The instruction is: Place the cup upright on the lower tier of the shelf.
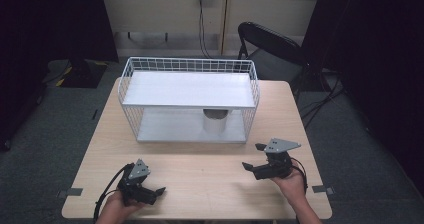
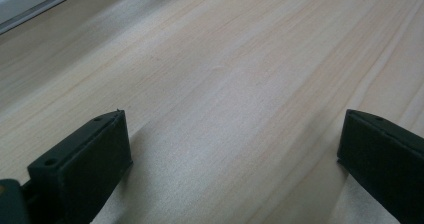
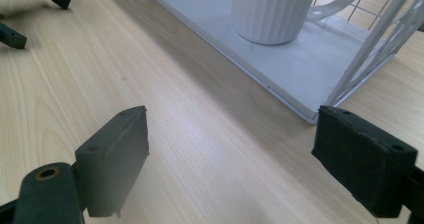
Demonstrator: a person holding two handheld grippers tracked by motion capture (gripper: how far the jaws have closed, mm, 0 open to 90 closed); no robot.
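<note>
My right gripper and left gripper are spread wide, empty; I aim the right squarely at the white mug (lower shelf), clearing the wire rack.

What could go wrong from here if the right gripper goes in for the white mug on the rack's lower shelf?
1. The mug sits under the rack's upper shelf, so the right gripper might knock that shelf's edge on the way in.
2. The wire side panel stands close beside the mug's handle; a jaw could snag it.
3. The mug's ribbed wall may slip in a shallow grip.
</note>
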